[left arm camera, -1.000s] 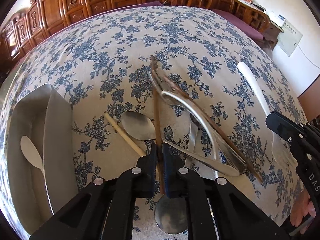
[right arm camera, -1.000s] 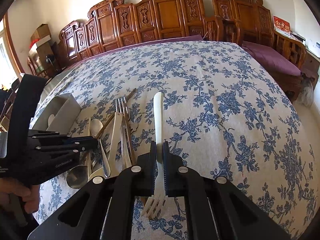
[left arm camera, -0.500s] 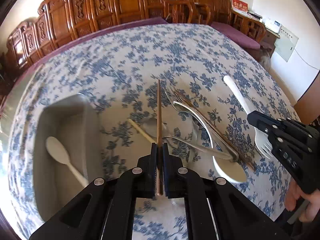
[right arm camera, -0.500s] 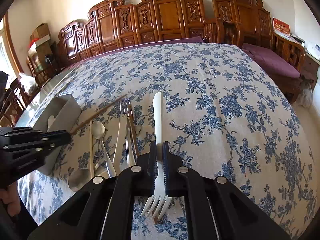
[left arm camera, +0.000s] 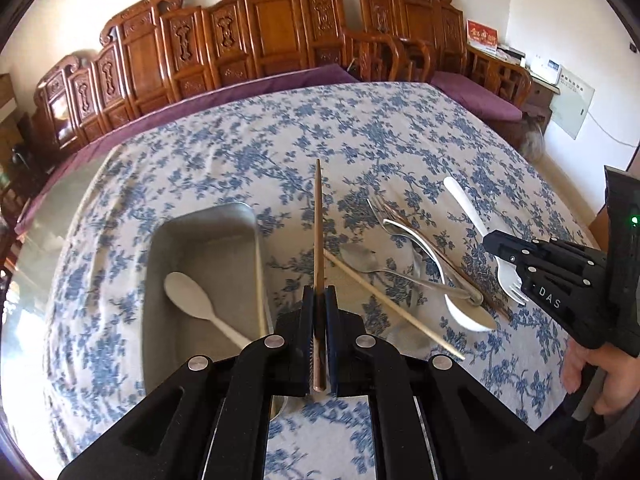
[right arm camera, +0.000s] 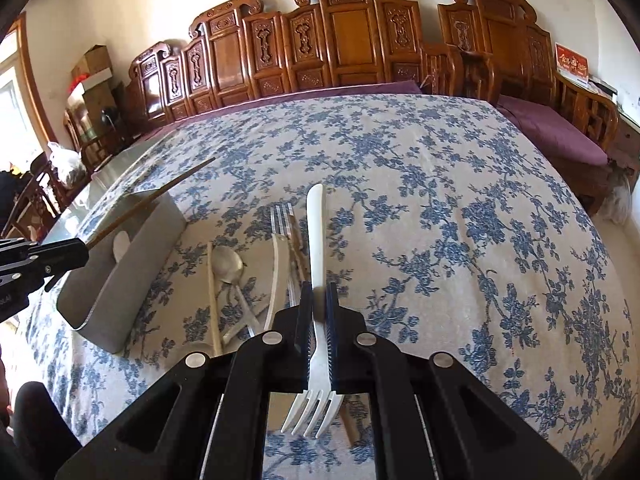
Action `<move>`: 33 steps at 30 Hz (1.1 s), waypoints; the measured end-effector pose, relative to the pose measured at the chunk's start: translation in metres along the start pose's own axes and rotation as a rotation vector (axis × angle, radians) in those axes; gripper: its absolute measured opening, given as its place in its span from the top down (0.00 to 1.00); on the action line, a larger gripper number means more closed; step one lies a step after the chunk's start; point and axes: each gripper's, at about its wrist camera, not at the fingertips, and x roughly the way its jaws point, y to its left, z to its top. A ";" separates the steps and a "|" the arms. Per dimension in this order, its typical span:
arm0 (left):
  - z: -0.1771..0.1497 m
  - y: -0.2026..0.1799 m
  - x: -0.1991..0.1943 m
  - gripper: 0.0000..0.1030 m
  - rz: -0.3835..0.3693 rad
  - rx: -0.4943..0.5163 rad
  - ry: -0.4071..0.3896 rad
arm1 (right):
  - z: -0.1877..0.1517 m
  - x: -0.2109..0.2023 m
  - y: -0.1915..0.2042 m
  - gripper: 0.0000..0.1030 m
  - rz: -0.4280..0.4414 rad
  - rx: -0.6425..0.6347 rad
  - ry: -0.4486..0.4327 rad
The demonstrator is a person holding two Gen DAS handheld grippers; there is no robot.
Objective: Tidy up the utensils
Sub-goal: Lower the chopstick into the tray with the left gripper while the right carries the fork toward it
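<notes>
Two grippers, each clamped on one utensil. Left gripper (left arm camera: pixel 319 312): jaws pressed together on a dark brown chopstick (left arm camera: pixel 318 224), held clear of the blue-flowered tablecloth (left arm camera: pixel 248 148), tip pointing away from the camera, just beside the grey metal tray (left arm camera: pixel 208 220). Inside the tray — one white spoon (left arm camera: pixel 196 300) and a pale chopstick (left arm camera: pixel 260 280) along the right wall. Right gripper (right arm camera: pixel 319 320): jaws closed on a white plastic fork (right arm camera: pixel 316 240), tines toward the camera. Between tray and fork — loose pile on the cloth: metal spoon (right arm camera: pixel 227 264), metal fork (right arm camera: pixel 282 220), pale chopstick (right arm camera: pixel 214 296).
</notes>
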 end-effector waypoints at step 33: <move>-0.053 0.101 0.017 0.96 0.083 -0.134 0.070 | -0.007 -0.013 0.042 0.93 0.016 -0.121 -0.023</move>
